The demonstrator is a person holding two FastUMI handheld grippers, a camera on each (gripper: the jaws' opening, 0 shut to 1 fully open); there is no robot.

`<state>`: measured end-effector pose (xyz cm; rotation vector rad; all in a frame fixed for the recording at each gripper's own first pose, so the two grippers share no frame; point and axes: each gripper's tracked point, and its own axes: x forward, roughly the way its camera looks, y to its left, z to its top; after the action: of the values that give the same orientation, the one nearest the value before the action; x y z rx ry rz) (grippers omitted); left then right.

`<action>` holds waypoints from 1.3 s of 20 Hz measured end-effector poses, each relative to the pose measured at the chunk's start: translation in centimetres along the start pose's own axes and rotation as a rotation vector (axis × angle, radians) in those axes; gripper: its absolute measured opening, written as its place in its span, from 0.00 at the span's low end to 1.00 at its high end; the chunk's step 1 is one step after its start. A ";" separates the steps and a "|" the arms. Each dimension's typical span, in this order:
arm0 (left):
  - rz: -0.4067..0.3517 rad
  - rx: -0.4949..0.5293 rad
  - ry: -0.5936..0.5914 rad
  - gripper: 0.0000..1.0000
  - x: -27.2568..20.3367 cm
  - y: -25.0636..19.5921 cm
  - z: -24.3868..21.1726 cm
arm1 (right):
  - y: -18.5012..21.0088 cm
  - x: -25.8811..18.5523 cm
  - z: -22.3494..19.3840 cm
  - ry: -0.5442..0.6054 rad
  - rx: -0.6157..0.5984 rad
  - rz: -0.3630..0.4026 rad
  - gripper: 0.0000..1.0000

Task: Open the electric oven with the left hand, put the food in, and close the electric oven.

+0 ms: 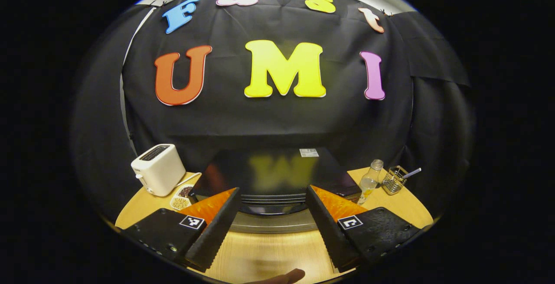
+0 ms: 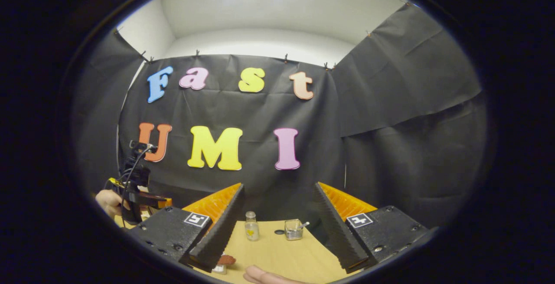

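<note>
**Black oven ahead of spread left gripper**

Black and glossy, the electric oven point(image 1: 271, 175) sits on the wooden table point(image 1: 269, 253) straight ahead of the left gripper point(image 1: 272, 227), whose fingers stand spread with nothing between them. A white toaster point(image 1: 158, 169) stands off to its left, a glass bottle point(image 1: 369, 181) and a wire holder point(image 1: 394, 180) to its right. The right gripper point(image 2: 277, 232) is likewise spread and empty, the bottle point(image 2: 251, 226) beyond it; a brown piece of food point(image 2: 225, 259) lies by its left finger
</note>
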<state>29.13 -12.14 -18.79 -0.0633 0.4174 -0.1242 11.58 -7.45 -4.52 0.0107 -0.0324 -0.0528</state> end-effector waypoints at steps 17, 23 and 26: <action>0.002 0.037 0.081 0.94 3.3 -0.2 -3.2 | -2.9 -0.3 -1.9 0.024 -0.003 -0.051 1.00; 0.003 0.026 0.067 0.94 1.1 -0.4 -4.5 | -2.3 -1.8 -1.9 0.035 -0.003 -0.030 1.00; 0.003 0.026 0.048 0.94 -0.3 -0.6 -5.6 | -2.1 -1.9 -1.7 0.032 0.003 -0.027 1.00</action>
<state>26.47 -12.86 -23.77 -0.0339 0.4638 -0.1281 9.64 -9.40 -6.35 0.0146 -0.0001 -0.0800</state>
